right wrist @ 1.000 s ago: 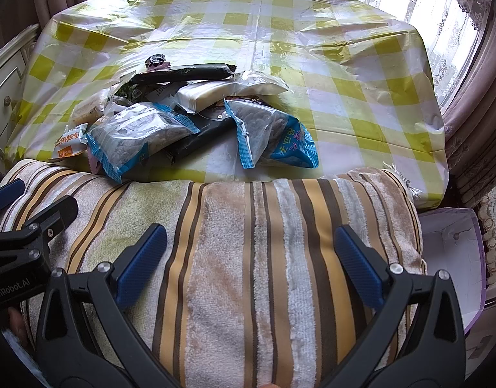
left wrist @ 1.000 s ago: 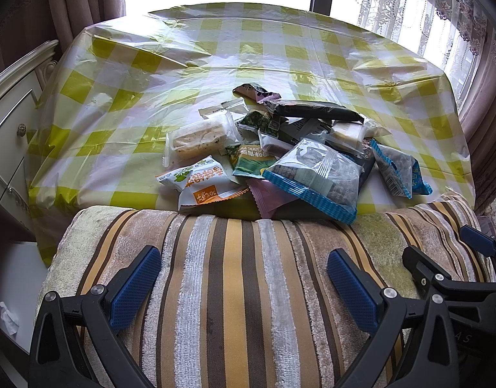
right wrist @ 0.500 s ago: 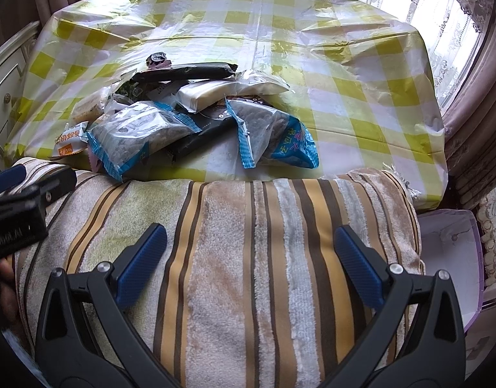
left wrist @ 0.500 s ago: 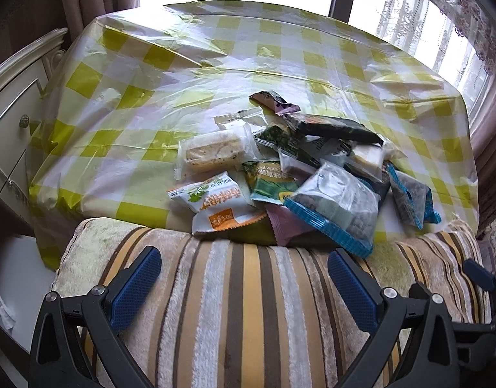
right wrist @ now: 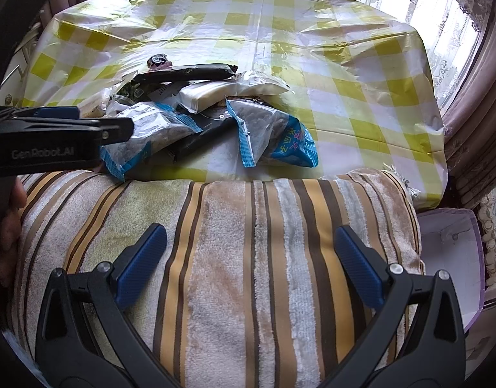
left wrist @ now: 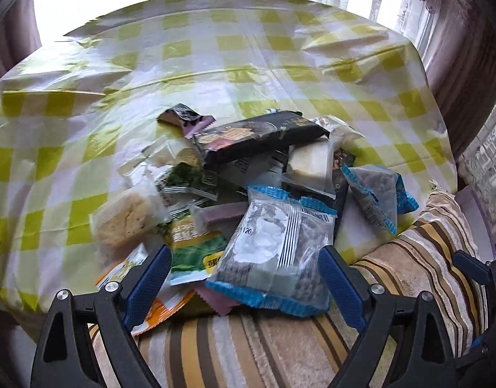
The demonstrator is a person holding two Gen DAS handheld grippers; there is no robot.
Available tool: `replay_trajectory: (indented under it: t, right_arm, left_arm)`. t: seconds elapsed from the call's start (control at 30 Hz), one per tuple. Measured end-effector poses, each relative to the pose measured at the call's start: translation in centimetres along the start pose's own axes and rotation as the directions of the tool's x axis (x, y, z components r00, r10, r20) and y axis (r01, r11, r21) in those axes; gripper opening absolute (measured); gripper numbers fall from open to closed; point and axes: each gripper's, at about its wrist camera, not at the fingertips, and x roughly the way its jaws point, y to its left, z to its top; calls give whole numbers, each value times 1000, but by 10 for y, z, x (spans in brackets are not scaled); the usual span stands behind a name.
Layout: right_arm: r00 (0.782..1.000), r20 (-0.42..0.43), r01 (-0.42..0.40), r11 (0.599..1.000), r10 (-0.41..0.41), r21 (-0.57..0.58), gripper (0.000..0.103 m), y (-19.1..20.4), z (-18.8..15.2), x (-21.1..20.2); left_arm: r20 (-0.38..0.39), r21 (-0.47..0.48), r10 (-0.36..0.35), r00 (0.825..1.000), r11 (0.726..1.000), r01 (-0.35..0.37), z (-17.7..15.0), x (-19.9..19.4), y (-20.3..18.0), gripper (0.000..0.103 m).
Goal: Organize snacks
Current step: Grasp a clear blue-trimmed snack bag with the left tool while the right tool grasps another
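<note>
Left tongs (left wrist: 244, 278) closing slightly, wide around blue-edged packet (left wrist: 273, 252) at table edge, ungripped, right tongs (right wrist: 251, 258) wide, empty

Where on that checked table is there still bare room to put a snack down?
The far half of the checked tablecloth, toward the window, lies bare, and so does the stretch right of the blue-edged packet, out to the table's edge. In the left view, cloth left of the pale cake packet is free too. The snack pile by the striped towel is crowded, packets overlapping.
</note>
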Motion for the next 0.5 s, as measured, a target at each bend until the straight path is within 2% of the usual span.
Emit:
replay_trajectory:
  t: [0.13,0.23,0.4,0.5]
  right_arm:
    - [1000,6,12,1000,-12,-6,103,2,0,0]
    - [1000,2,5,1000,-5,-5,103,2,0,2]
    - [992,-61,-112,991,107,-79,103,-6,19,13]
    - [982,-78,-178,981,172,-81,103,-14,29,21]
  left_arm:
    - [-19,22,-19,1000,1000,20,12,11,1,87]
    - [-37,13,-56,998,998,57,11,15,4,87]
    - [-43,19,-149,988,989,150,5,15,4,87]
    - [-34,28,-147,989,989,148,1,14,1,87]
